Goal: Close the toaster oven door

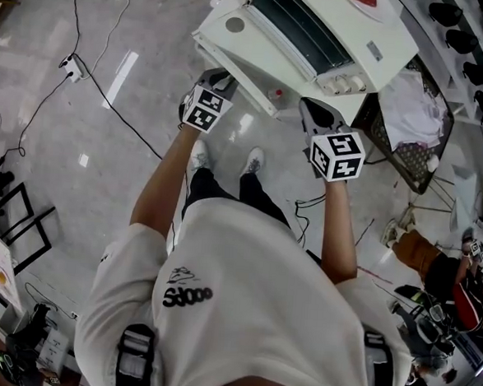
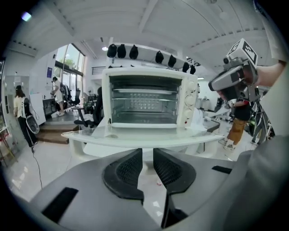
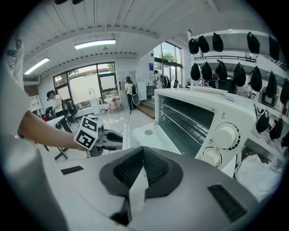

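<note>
A white toaster oven [image 1: 352, 27] stands in front of me with its door [image 1: 243, 52] folded down flat toward me. In the left gripper view the oven [image 2: 144, 97] faces me squarely, and the open door [image 2: 144, 135] lies level just beyond my left gripper [image 2: 147, 151]. That gripper is open by a narrow gap with nothing in it. In the head view my left gripper [image 1: 219, 81] is at the door's front edge. My right gripper [image 1: 317, 111] is near the door's right corner. My right gripper [image 3: 143, 149] is shut and empty, beside the oven's knobs [image 3: 224, 135].
Black cables [image 1: 108, 96] trail over the glossy floor at the left. A wire basket with white cloth [image 1: 412, 117] stands right of the oven. Black caps [image 3: 216, 43] hang on a rack behind it. People [image 2: 20, 108] stand far off.
</note>
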Available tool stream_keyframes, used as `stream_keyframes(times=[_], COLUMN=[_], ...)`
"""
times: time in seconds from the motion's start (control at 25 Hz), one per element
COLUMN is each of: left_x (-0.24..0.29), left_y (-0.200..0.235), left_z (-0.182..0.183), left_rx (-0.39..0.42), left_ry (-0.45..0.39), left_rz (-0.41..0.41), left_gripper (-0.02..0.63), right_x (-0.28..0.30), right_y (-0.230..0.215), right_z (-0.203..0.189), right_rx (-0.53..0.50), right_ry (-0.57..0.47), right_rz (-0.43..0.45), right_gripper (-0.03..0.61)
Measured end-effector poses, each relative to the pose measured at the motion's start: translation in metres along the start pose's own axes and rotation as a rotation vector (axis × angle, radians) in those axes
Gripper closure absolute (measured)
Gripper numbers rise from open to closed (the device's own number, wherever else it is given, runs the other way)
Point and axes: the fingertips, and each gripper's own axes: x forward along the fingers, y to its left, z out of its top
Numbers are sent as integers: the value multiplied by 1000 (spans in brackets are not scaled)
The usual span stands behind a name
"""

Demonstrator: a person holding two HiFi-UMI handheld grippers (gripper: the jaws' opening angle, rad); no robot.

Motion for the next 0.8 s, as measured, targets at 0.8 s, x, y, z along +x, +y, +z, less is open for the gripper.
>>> stream_keyframes(times=[0.8], left_x=[-5], left_y=[-10], left_z=[164], left_rx=[63], left_ry=[-316], left_rz=[-46], left_gripper=[552], right_x=[-25], right_y=[-14], right_z=[23], right_rx=[15], right_ry=[-88], right_rz=[-57], right_gripper=[569])
